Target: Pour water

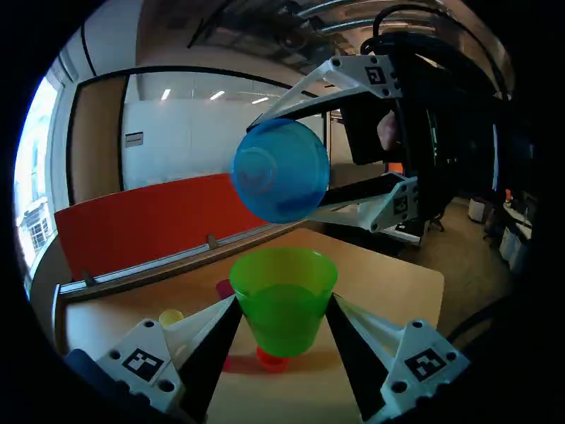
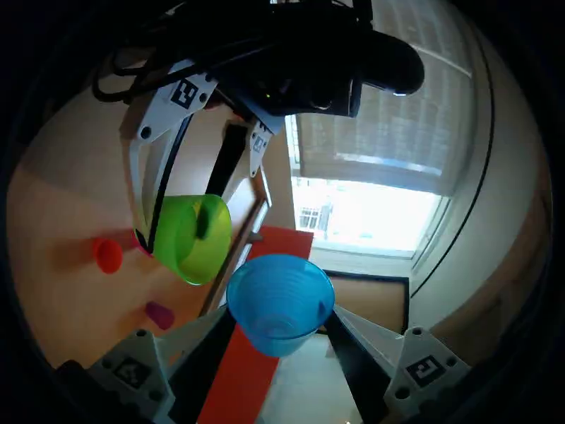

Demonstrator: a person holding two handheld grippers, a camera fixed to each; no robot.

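Your left gripper [image 1: 284,305] clamps upright translucent green plastic cup [image 1: 284,272], seemingly part full, above wooden tabletop [image 1: 395,283] middle. Your right gripper [image 2: 280,314] clamps translucent blue plastic cup [image 1: 280,169], tipped above it. Risk: mouth off rim, water hits tabletop; grip slips, cup drops.

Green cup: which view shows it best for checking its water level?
The left gripper view. The green cup stands upright, close and centred between the left tongs, a darker band suggesting liquid. The right gripper view shows it farther off, seen sideways, beyond the blue cup in the right tongs.
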